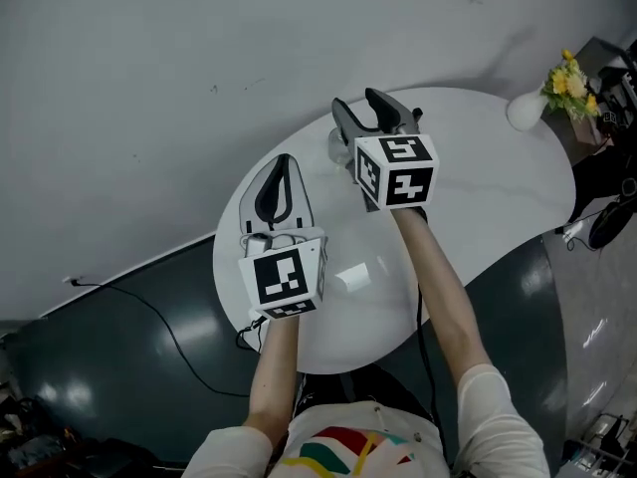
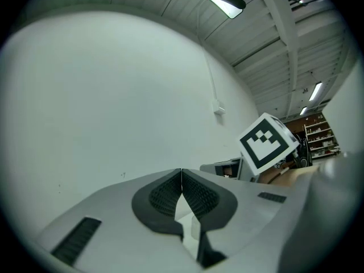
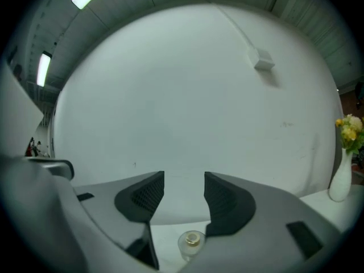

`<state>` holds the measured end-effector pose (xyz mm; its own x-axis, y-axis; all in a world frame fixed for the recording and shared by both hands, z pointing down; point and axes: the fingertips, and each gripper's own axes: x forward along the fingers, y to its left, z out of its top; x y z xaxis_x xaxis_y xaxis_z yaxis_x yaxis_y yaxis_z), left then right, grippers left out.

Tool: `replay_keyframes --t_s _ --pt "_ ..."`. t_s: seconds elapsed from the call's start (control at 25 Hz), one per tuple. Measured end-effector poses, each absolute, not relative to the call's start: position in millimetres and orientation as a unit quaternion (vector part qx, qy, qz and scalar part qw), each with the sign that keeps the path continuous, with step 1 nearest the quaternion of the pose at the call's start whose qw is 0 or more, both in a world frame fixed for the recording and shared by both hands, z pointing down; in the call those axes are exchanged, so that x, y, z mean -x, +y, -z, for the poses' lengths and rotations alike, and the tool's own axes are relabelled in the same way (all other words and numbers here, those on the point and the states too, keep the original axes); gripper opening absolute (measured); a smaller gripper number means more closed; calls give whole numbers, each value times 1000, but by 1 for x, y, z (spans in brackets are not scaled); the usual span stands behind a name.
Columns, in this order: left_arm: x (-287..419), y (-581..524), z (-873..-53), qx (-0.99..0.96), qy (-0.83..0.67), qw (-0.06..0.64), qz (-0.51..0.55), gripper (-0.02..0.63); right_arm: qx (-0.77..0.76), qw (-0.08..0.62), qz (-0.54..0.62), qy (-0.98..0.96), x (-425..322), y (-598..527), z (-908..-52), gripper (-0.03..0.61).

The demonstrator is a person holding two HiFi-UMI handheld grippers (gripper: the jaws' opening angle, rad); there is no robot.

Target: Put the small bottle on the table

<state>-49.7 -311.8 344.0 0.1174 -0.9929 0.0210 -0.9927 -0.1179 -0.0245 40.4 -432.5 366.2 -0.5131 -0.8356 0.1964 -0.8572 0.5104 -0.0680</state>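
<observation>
A small clear bottle with a gold-coloured top stands upright on the round white table. It shows low between the roots of my right gripper's jaws, and the pads stand apart without touching it. In the head view the bottle sits just left of the right gripper, near the table's far edge. My left gripper hovers over the table's left part. Its jaws meet at the tips with nothing between them.
A white vase with yellow flowers stands at the table's far right, also seen in the right gripper view. A white wall rises close behind the table. A black cable lies on the dark floor at the left.
</observation>
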Motion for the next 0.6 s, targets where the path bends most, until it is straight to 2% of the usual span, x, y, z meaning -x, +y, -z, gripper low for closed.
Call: replay_keyframes --t_s 0.16,0.32,0.6 --pt "42 -305 -312 752 658 21 6 18 -507 -9 -79 -858 -65 -397 -313 146" --pt "33 -286 -291 756 654 23 0 18 -547 -9 1 -837 -92 -348 -267 56" --pt "34 -248 -269 757 653 26 -3 18 -560 -4 97 -822 -92 -261 -222 15"
